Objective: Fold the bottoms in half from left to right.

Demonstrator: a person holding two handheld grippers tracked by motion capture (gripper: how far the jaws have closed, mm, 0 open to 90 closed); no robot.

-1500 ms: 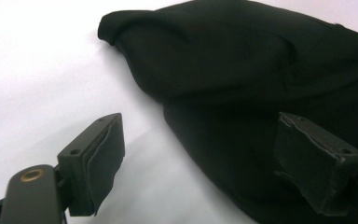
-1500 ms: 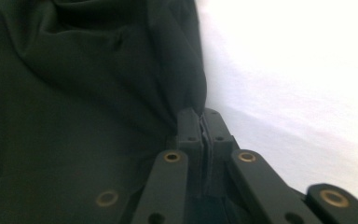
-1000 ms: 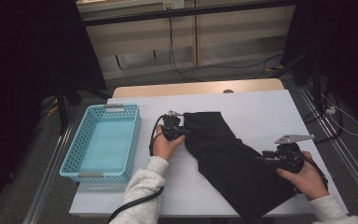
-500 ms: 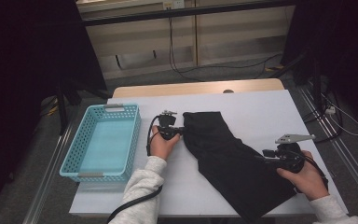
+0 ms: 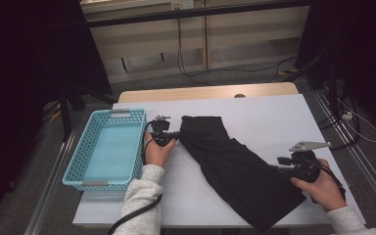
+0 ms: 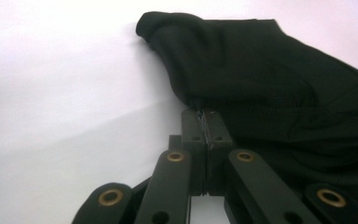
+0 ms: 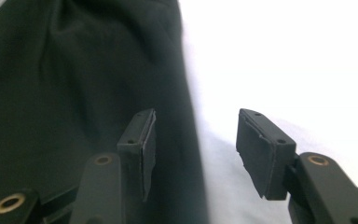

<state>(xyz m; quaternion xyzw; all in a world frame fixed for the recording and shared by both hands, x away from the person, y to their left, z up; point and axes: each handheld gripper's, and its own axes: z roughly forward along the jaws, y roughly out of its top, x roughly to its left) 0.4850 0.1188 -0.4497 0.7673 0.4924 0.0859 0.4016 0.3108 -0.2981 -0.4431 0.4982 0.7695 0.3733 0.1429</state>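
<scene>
A black garment [image 5: 235, 166] lies spread diagonally across the white table [image 5: 274, 117]. My left gripper [image 5: 175, 134] sits at its upper left edge. In the left gripper view the jaws are pressed together, and my left gripper [image 6: 204, 114] is shut on a pinch of the garment [image 6: 270, 70] at its edge. My right gripper [image 5: 280, 169] rests at the garment's lower right side. In the right gripper view my right gripper [image 7: 196, 126] stands open across the edge, one jaw above the garment [image 7: 74, 70] and the other above bare table.
A light blue plastic basket [image 5: 81, 147] stands at the table's left side, just left of my left hand. A wooden strip [image 5: 205, 92] runs along the table's far edge. Cables lie on the floor beyond the table.
My left gripper has drawn a little to the left and toward me, pulling the garment's upper corner with it. The right gripper has hardly moved.
</scene>
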